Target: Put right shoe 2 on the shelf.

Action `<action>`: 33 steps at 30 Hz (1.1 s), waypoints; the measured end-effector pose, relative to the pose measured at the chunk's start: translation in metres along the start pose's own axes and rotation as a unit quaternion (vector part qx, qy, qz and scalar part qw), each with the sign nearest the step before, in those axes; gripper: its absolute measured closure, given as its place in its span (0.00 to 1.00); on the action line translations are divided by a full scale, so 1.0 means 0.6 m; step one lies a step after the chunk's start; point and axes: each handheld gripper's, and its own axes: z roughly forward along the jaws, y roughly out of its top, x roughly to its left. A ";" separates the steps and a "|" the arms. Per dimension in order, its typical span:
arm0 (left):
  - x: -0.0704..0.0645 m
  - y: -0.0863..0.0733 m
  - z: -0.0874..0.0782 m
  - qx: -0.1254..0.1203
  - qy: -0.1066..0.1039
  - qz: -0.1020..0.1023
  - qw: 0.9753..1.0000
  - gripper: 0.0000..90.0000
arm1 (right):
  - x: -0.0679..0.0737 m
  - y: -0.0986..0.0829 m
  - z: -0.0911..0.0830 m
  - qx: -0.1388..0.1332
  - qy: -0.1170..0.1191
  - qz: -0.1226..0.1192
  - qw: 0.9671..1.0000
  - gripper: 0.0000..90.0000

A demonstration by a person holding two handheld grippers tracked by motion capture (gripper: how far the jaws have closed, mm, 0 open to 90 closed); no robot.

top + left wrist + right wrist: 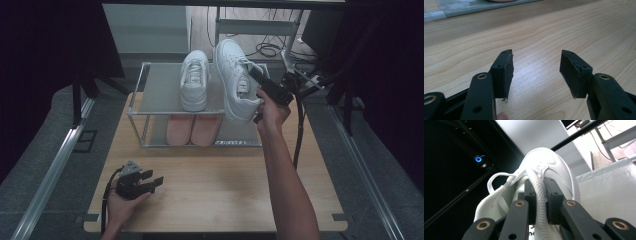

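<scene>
Nearest you, at the front left of the bench [215, 175], your left gripper [152, 181] rests low in your left hand [120, 205] with its jaws spread wide and nothing between them. The left gripper view shows bare wood grain between the two pads [505, 72], and the grey base of the shoe rack [474, 7] cut off at the top edge.

Farther out, your right hand [272, 111] holds the right gripper [261, 82] up at the right end of the rack's top shelf [160, 92]. Its jaws are clamped on the tongue and collar of a white sneaker [235, 80], which is lifted and tilted above the shelf. The sneaker's long axis runs away from you, toe at the far end, heel hanging toward you over the shelf's front rail. The right gripper view shows what the high view cannot: the padded tongue [539, 192] squeezed between the jaws and a loose lace loop [499, 181] to its left. From above, the grip itself is hidden behind the gripper body.

Beside it, a second white sneaker [195, 80] lies flat on the shelf, also toe away from you. Below, a pink pair [192, 129] sits on the lower shelf, mostly hidden by the shelf above.
</scene>
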 end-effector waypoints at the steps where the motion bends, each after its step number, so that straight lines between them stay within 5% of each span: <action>1: 0.000 0.000 0.000 -0.001 -0.001 -0.001 1.000 0.50 | 0.000 0.000 0.006 0.002 -0.004 0.001 1.000 0.90; 33: 0.012 -0.001 -0.008 -0.009 -0.001 -0.010 1.000 0.50 | -0.004 -0.014 0.110 -0.007 -0.083 0.031 0.996 0.90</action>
